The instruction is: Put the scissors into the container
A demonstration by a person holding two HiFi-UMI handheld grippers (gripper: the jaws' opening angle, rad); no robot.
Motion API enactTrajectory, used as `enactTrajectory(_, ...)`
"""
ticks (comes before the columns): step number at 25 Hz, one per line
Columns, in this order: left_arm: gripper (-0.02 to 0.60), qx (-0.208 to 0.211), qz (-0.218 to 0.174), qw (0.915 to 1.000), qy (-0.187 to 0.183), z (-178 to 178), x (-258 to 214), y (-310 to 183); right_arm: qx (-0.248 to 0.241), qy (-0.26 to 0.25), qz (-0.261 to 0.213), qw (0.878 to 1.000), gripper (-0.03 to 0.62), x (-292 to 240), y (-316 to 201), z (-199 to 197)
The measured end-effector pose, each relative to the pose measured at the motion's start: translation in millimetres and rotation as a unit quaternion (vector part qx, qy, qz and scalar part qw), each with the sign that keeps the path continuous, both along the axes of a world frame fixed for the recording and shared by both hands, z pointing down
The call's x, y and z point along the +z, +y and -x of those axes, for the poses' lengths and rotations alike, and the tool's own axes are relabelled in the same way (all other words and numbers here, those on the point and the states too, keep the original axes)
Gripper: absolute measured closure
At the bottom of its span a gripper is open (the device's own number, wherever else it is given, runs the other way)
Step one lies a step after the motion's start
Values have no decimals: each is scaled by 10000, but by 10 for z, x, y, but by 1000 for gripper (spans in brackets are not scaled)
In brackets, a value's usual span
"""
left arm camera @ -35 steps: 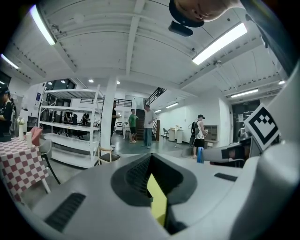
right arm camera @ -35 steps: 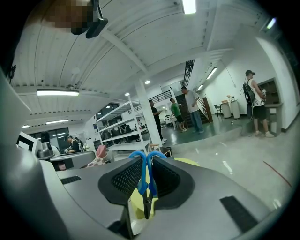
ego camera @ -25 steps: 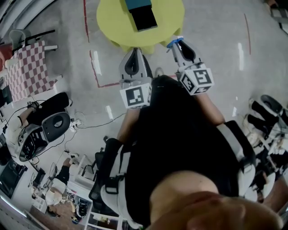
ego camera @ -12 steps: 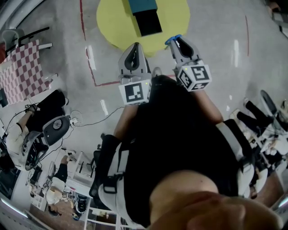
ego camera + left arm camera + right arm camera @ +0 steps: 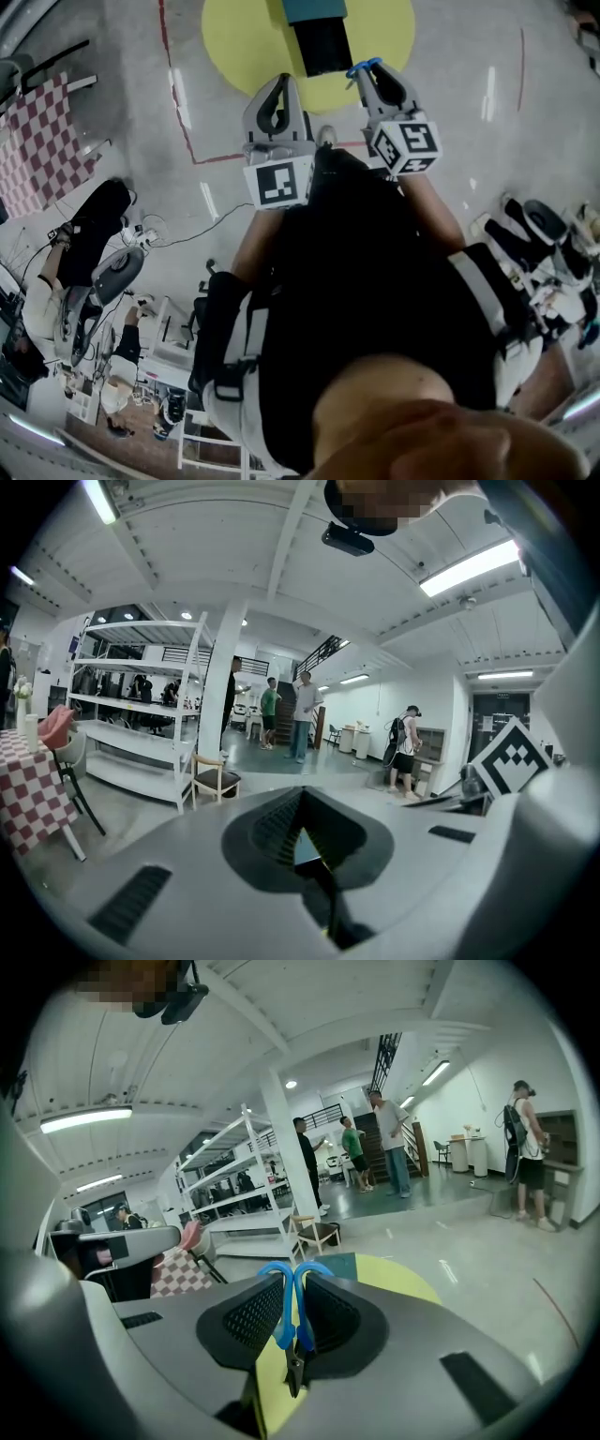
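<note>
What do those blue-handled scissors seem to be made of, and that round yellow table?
The scissors: the handles look like smooth blue plastic, even in colour with a slight sheen. The dark blades below seem to be metal, though they are too small to be sure. The yellow table: a flat, matte top, probably painted or laminated board; I can't tell which.

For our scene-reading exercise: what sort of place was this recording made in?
Likely a large indoor lab or workshop hall: white metal shelving, ceiling strip lights, and red tape lines marked on a bare polished floor.

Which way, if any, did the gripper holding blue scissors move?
Yes: the right gripper with the scissors moved forward over the yellow table, nearer the container.
</note>
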State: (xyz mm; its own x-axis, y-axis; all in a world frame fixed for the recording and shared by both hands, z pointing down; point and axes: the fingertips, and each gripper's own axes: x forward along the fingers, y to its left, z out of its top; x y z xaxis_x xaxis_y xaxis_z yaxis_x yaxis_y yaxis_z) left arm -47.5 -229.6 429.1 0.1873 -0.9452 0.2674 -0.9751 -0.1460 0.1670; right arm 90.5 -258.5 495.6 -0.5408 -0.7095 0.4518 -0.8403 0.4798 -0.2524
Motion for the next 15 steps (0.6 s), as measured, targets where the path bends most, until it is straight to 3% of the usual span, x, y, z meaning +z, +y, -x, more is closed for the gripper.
enactTrajectory(15, 581, -37, 302, 9994, 169, 313, 471, -426, 53, 402, 550, 9977, 525, 860, -504, 307)
